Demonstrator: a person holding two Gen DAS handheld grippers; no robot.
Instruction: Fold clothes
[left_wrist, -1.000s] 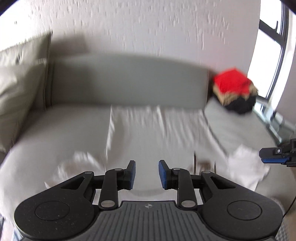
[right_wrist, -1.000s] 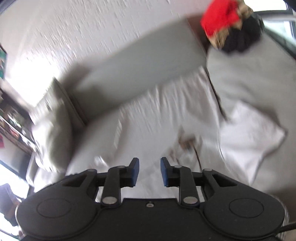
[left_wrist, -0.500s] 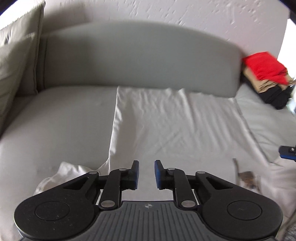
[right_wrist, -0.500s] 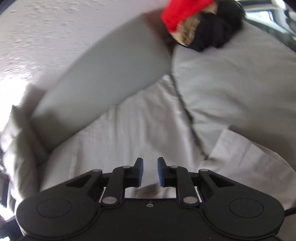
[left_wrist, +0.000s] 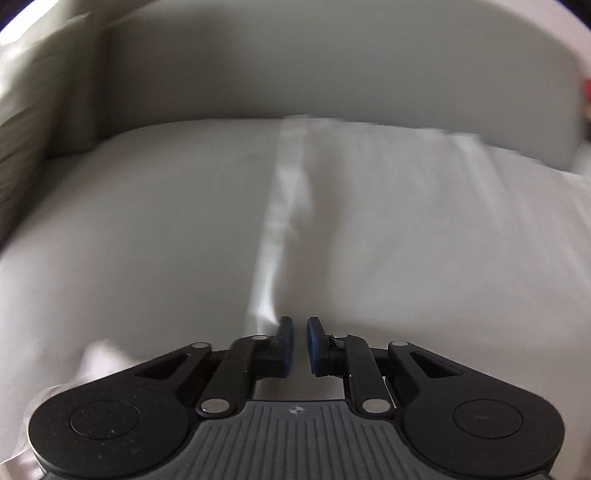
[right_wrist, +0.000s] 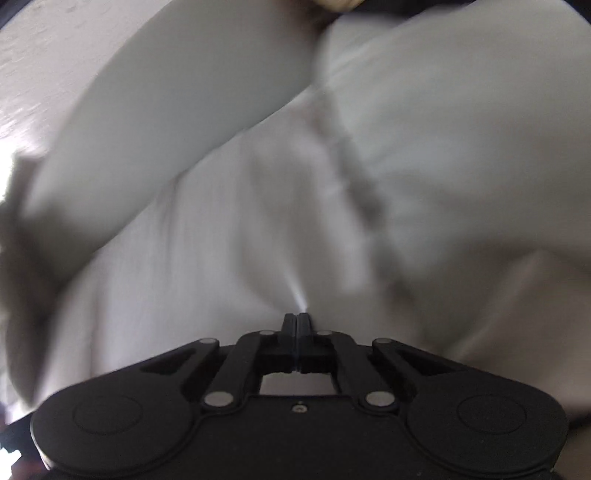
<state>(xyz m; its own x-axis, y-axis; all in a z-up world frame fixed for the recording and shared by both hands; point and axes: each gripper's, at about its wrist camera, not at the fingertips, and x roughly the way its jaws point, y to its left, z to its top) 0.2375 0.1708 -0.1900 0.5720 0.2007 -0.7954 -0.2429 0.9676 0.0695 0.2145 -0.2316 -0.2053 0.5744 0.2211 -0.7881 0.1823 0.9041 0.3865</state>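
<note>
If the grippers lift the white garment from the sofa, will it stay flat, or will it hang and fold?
The white garment will probably hang limp: it lies thin, with soft creases. A ridge already rises at the right gripper, so it likely bunches where pinched. It looks light, and may slide over the sofa.

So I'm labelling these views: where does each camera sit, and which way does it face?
Left wrist: on the left tool, looking forward and down over the white garment to the grey sofa back; only its fingers show, slightly apart.
Right wrist: on the right tool, tilted, looking down at the same cloth; fingers together, cloth pinched.
Shared: garment and sofa.
</note>
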